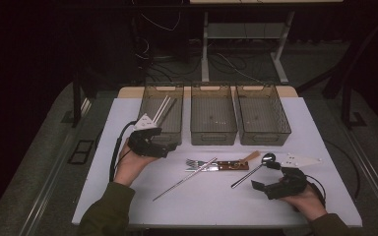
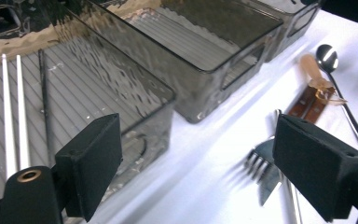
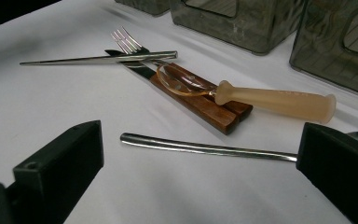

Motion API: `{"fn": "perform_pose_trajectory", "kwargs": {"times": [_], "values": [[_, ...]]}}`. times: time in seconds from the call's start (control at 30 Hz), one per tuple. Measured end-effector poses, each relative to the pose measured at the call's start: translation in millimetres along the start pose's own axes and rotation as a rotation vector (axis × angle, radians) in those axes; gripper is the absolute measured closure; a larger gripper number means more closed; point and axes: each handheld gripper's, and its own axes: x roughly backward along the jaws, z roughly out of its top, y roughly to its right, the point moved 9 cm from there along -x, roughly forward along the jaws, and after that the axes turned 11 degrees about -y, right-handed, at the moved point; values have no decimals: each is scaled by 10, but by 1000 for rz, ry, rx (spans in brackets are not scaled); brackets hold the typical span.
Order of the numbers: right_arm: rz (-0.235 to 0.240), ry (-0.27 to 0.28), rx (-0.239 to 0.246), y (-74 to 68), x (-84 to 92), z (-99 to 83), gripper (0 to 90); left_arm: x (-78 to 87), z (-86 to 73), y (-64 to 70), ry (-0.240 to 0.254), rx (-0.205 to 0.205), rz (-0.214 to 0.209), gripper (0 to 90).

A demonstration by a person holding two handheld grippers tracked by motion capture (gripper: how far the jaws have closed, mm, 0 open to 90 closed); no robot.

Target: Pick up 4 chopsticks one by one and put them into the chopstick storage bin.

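Observation:
My left gripper [image 1: 170, 147] hovers open and empty at the front wall of the left grey bin [image 1: 146, 101], jaws wide apart [image 2: 196, 163]. That bin holds two white chopsticks [image 2: 14, 116] and a dark chopstick [image 2: 45, 107]. On the white table lie a fork [image 1: 194, 162], wooden-handled cutlery [image 1: 234, 165], a metal chopstick [image 1: 184, 179], a metal spoon [image 1: 256, 170] and a pale-handled spoon [image 3: 279, 100]. My right gripper [image 1: 265, 176] rests open low at the front right. The metal spoon's handle [image 3: 205, 148] lies just ahead of its jaws [image 3: 191, 177], untouched.
A middle bin [image 1: 213, 135] and a right bin [image 1: 263, 137] stand beside the left one along the back of the table; both look empty. The table's front edge [image 1: 216, 225] runs close under both hands. Dark floor, cables and a desk frame lie beyond.

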Motion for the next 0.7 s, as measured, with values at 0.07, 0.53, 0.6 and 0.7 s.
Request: {"fn": "perform_pose_trajectory", "kwargs": {"times": [0.07, 0.53, 0.6, 0.7], "values": [[1, 0, -2, -2, 6, 0, 10, 4, -37, 39, -12, -16, 10, 147], [-4, 0, 0, -2, 13, -3, 10, 23, -304, 330, -22, -41, -17, 181], [-4, 0, 1, -4, 15, -3, 10, 21, -348, 362, -21, -45, -18, 211], [-5, 3, 1, -1, 18, -2, 10, 17, -411, 436, -21, -56, -39, 274]]}}
